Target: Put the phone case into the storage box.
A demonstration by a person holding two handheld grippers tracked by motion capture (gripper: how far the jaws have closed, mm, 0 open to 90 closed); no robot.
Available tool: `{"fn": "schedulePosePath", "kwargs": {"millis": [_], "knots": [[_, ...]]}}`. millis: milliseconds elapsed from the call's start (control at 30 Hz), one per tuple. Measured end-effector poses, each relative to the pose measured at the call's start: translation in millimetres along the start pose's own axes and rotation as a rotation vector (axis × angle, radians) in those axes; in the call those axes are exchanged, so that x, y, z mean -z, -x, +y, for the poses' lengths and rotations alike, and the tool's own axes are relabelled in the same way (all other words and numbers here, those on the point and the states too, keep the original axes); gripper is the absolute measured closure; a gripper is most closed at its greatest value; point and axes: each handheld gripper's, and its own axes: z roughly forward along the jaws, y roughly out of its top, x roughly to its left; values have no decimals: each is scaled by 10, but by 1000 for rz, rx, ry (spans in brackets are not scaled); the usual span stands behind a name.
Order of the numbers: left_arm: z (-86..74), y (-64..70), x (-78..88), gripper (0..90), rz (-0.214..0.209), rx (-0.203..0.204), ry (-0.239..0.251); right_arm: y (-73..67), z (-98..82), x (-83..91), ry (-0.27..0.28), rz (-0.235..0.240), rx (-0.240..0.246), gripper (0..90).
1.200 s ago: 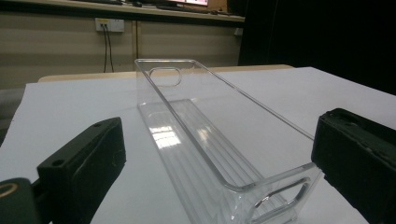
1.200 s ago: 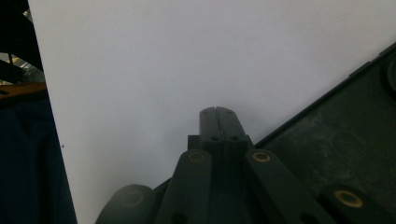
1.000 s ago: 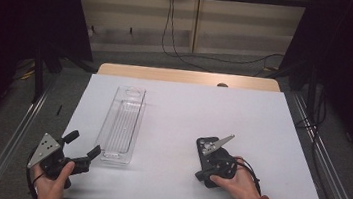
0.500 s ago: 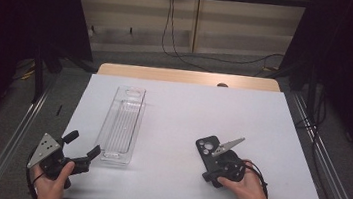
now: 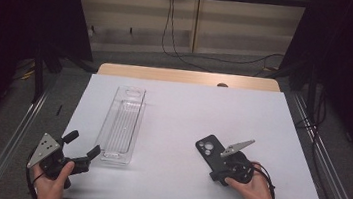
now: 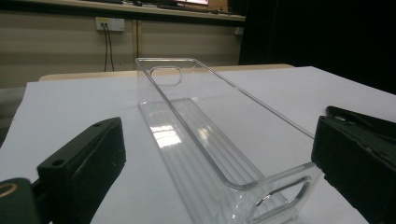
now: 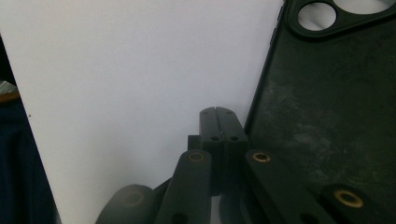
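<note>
While the right claw (image 5: 220, 171) sits with its jaws pressed flat together, nothing between them, the black phone case (image 5: 210, 150) lies face down on the white table (image 5: 182, 115) just ahead of it and touching its tip; in the right gripper view the case (image 7: 327, 116) runs along the right side of the closed jaws, its camera cut-out at the far end. Over on the other side, the left claw (image 5: 80, 151) rests with its jaws spread wide, holding nothing, and the clear plastic tray (image 5: 124, 123) stands just in front of it, its near end (image 6: 275, 196) sitting between the two black jaws without touching either one

My reading is that the case is meant for the tray, which lies well away from the right claw, off to its left. The main risk comes from the closed jaws: if they only nudge the case, the thin, light shell may skid across the smooth table or spin away instead of being caught. Because it lies flat, getting a jaw under its edge could be awkward, and a grip on one thin wall may let it tilt or slip out on the way over. The tray looks light too, so a bump from the left claw, or a case dropped against its rim, could shove it aside or tip it
</note>
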Motion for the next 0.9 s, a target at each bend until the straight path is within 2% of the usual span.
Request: {"fn": "schedulePosePath", "kwargs": {"millis": [233, 300, 367, 400, 433, 467, 500, 567, 667, 700, 733, 800, 867, 900], "knots": [[0, 0, -2, 30, 1, 0, 1, -1, -28, -1, 27, -1, 31, 900], [1, 0, -1, 30, 0, -1, 0, -12, -28, -5, 34, 15, 37, 900], [-1, 2, 2, 30, 0, -2, -1, -48, -8, 22, 77, 32, 48, 900], [-1, 2, 2, 30, 0, -2, -1, -48, -8, 22, 77, 32, 48, 900], [-3, 1, 0, 30, 0, 2, 0, -50, -3, 46, 108, 39, 55, 900], [-5, -2, 2, 30, 1, 2, -3, -51, 3, 96, 156, 46, 65, 830], [-4, -5, 3, 30, 1, 5, -1, -51, 3, 96, 156, 46, 65, 830], [-3, -7, 8, 30, 2, 3, 0, -50, 3, 136, 195, 49, 68, 803], [-3, -9, 9, 30, 3, 2, 0, -60, 6, 160, 227, 51, 78, 711], [-3, -9, 9, 30, 3, 1, -1, -68, 11, 179, 251, 43, 86, 614], [-4, -10, 8, 30, 2, 2, -2, -68, 11, 179, 251, 43, 86, 614], [-6, -8, 9, 30, 2, 3, -2, -76, 15, 200, 267, 23, 93, 521], [-7, -12, 12, 30, 3, 4, -3, -74, 14, 218, 285, 23, 97, 483], [-6, -13, 12, 30, 4, 2, -2, -76, 13, 225, 294, 4, 96, 425]]}}
